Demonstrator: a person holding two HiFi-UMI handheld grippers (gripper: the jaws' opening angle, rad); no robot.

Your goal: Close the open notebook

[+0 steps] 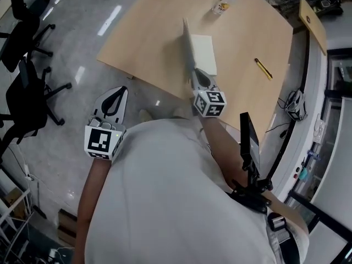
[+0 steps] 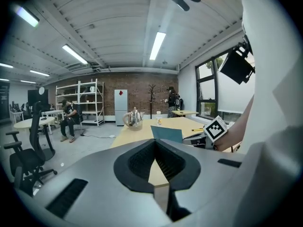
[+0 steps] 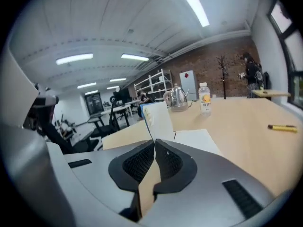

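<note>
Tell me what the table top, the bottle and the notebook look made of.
The table top: light wood or wood-look laminate, smooth; even tan, no clear grain. The bottle: probably clear plastic; see-through body, white cap, orange label. The notebook: white paper pages; its cover looks like stiff card, blue outside, standing upright without sagging.

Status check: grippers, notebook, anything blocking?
Left gripper shut, empty, off the table. Right gripper shut on notebook cover, cover upright, not yet closed. Pen and bottle clear of it.
</note>
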